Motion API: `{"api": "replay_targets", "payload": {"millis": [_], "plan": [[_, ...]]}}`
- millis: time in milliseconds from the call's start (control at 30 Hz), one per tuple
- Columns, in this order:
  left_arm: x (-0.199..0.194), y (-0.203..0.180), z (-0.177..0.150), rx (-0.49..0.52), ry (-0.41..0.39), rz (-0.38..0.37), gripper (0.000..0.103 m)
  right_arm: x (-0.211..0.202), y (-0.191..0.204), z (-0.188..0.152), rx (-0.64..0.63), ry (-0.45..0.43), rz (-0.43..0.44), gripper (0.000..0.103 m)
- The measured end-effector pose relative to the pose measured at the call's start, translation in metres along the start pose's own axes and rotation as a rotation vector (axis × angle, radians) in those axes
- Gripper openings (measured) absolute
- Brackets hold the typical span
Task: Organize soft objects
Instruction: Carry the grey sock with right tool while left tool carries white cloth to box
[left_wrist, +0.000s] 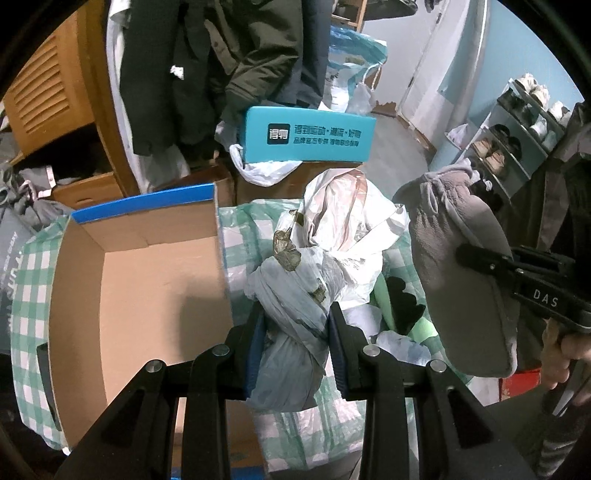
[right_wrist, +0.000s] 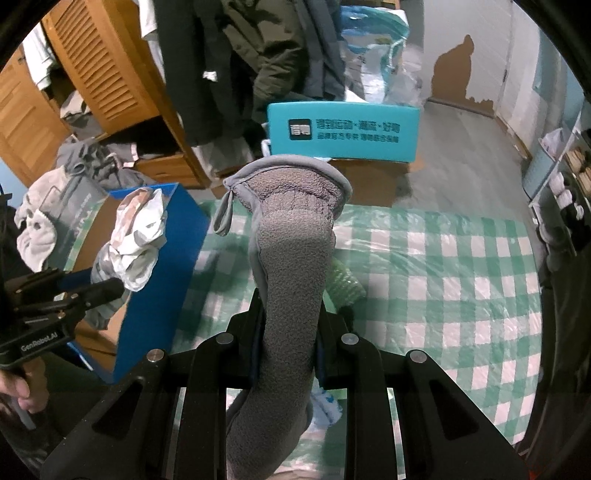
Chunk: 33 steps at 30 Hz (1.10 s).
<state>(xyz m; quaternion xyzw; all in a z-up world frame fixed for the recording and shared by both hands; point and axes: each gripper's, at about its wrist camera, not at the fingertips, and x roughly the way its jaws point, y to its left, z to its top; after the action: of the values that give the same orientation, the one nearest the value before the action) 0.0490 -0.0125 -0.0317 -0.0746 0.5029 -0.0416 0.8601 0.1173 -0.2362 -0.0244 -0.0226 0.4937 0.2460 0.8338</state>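
Left gripper (left_wrist: 295, 332) clenched on a knotted white-grey cloth bundle (left_wrist: 317, 258), held beside the open cardboard box (left_wrist: 147, 288). Right gripper (right_wrist: 288, 339) grasps a grey fleece slipper (right_wrist: 291, 266) above the green checked cover (right_wrist: 443, 277).

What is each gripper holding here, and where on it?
Left gripper: bundled pale cloth, pinched around its lower twisted part. Right gripper: grey fleece slipper, clamped across its middle.

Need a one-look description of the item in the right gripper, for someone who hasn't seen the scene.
Find the green-and-white checked cover, with the open blue cardboard box at its left. Held above it, clamped in the right gripper, is a grey fleece slipper. Unlike the crumpled white-and-grey bundle in the left gripper, it is fuzzy, plain and has a heel loop.
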Motion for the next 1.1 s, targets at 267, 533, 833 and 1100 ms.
{"api": "replay_targets", "payload": {"millis": [267,533,833,1100], "plan": [[-0.015,0.018,-0.003,-0.027,-0.020,0.005,0.033,0.002,0.024,0.007,-0.027,0.001,0.034,0.021],[-0.031,0.040,-0.009,-0.055,-0.047,0.019,0.033,0.008,0.055,0.018,-0.064,0.007,0.063,0.021],[-0.039,0.073,-0.015,-0.099,-0.059,0.050,0.033,0.016,0.092,0.031,-0.106,0.015,0.096,0.021],[-0.045,0.100,-0.022,-0.140,-0.065,0.069,0.033,0.027,0.128,0.038,-0.147,0.035,0.130,0.021]]}}
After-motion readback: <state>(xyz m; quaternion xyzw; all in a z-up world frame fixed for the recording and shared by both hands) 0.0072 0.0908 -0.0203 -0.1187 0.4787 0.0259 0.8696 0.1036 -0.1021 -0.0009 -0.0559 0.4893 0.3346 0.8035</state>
